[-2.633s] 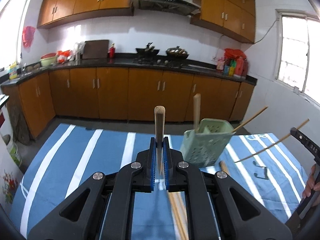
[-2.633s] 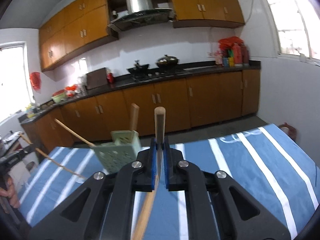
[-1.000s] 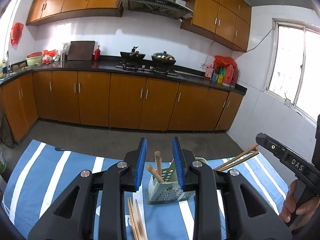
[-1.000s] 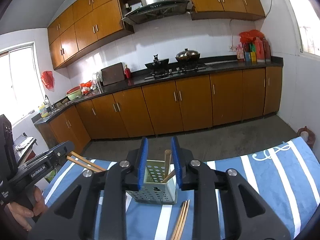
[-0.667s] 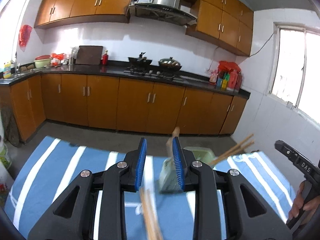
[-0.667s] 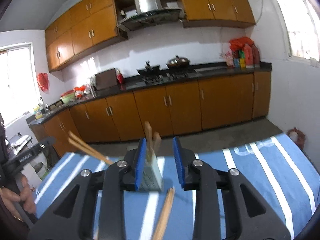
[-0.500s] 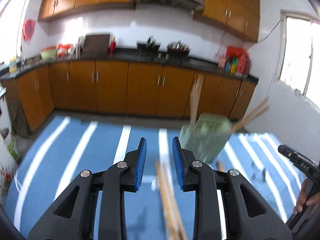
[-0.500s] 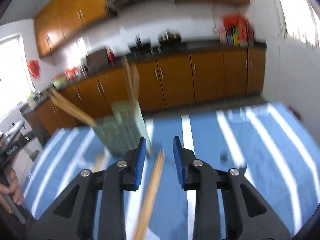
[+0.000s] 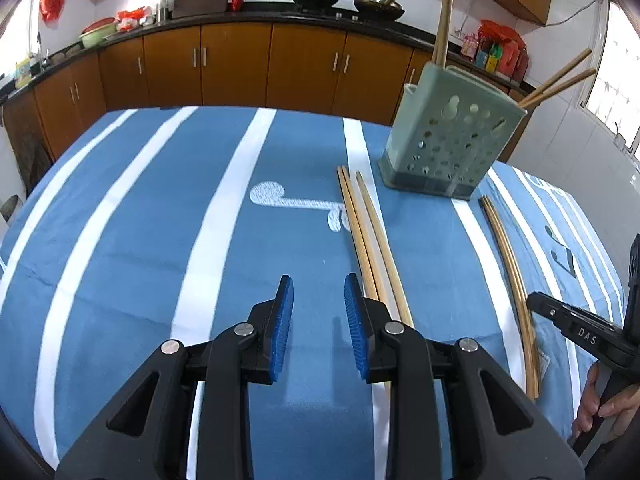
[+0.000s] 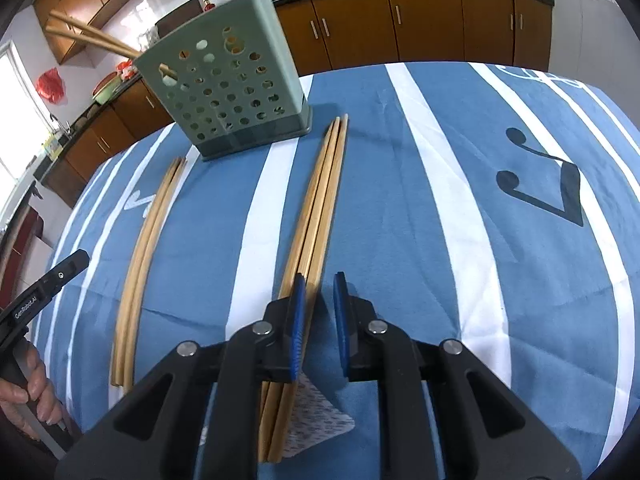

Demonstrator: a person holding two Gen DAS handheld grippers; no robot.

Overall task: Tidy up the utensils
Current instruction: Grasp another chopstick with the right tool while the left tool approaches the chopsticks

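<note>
A green perforated holder (image 9: 448,140) (image 10: 228,84) stands on the blue striped cloth with several chopsticks upright and leaning in it. Two bundles of chopsticks lie flat in front of it. My left gripper (image 9: 319,312) is open and empty, low over the cloth, with the left bundle (image 9: 372,248) just right of its right finger. My right gripper (image 10: 319,308) hangs over the right bundle (image 10: 320,208). Its jaws are closing to a narrow gap. The bundle runs under its left finger (image 10: 298,320), and only the outermost stick edges into the gap, not pressed.
The blue cloth (image 9: 140,240) with white stripes covers the table. A white tag (image 10: 320,428) lies under the right bundle's near end. Each view shows the other gripper (image 9: 576,332) (image 10: 44,284) and a hand (image 10: 24,384) at its edge. Brown cabinets (image 9: 240,68) stand behind.
Both grippers let their chopsticks go into the holder, then dropped and tipped down toward the cloth. The right jaws now stand narrower than half a second ago.
</note>
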